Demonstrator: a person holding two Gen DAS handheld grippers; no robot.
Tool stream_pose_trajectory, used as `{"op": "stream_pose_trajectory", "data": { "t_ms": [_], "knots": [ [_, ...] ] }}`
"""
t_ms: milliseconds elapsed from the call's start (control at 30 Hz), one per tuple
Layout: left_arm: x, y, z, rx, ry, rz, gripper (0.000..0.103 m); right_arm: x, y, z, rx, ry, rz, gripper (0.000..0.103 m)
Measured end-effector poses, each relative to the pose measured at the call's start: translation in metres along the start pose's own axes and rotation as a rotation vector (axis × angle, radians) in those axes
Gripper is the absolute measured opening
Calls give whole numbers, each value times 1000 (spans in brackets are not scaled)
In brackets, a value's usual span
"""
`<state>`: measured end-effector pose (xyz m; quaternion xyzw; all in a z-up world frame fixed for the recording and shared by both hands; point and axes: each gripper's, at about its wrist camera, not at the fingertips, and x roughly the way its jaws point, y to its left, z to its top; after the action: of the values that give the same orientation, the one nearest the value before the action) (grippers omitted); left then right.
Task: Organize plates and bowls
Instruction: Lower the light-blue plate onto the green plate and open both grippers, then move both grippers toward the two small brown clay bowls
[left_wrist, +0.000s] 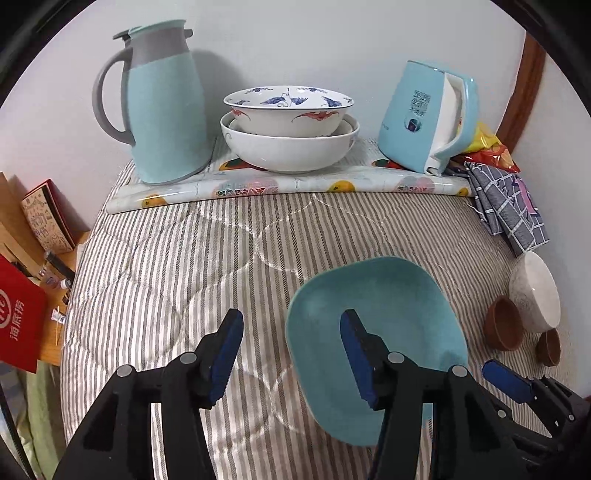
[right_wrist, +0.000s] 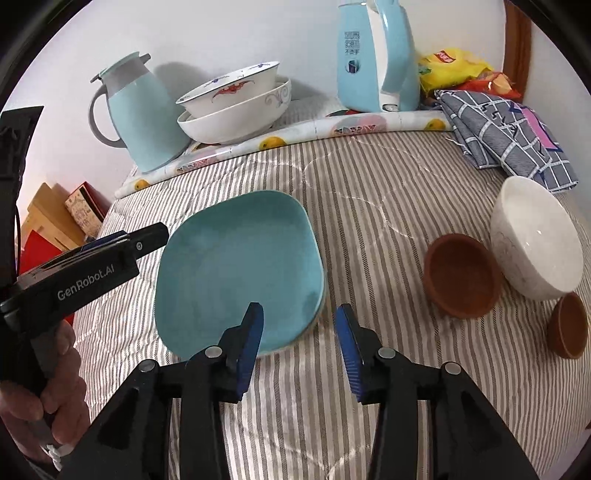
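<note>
The right tongs (right_wrist: 299, 328), jaws apart and empty, straddle the near right corner of the teal plate (right_wrist: 240, 266), which lies flat, while the left tongs (left_wrist: 291, 354), also apart, sit at its left edge.

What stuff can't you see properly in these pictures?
- Inner bowl: its bottom sits hidden inside the outer bowl, both views.
- Teal plate: in the left wrist view, part lies behind the left gripper's right finger.
- Kettle: top cut off by the right wrist view's edge.
- Smallest brown bowl: squeezed near the left wrist view's rim, so its inside is unclear.
- Kettle label: too small to read.
</note>
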<state>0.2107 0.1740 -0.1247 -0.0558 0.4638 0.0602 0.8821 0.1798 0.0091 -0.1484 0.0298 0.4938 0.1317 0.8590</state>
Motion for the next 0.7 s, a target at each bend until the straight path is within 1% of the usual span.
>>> {"op": "stream_pose_trajectory", "data": {
  "t_ms": [67,200,300,333,500,600,700],
  "knots": [
    [-7,-5,-5,3,-3,-7,52,-8,-3,-2,-5,-14,-10,42],
    [-20,-17,-13,13,-14,-17,52,-28,-19,-7,-13,-57,-59,47],
    [-32,-27,-17,7,-26,-35,52,-48,-40,-11,4,-97,-94,56],
    [-35,-30,-18,6,-30,-42,52,-55,-47,-12,11,-110,-109,58],
    [-54,-54,-24,-2,-71,-75,52,-81,-85,-21,57,-122,-181,58],
    [-63,-72,-25,9,-88,-98,52,-97,-106,-28,77,-142,-169,58],
    [-72,-90,-27,19,-115,-113,52,-107,-127,-36,101,-139,-188,58]
  ]
}}
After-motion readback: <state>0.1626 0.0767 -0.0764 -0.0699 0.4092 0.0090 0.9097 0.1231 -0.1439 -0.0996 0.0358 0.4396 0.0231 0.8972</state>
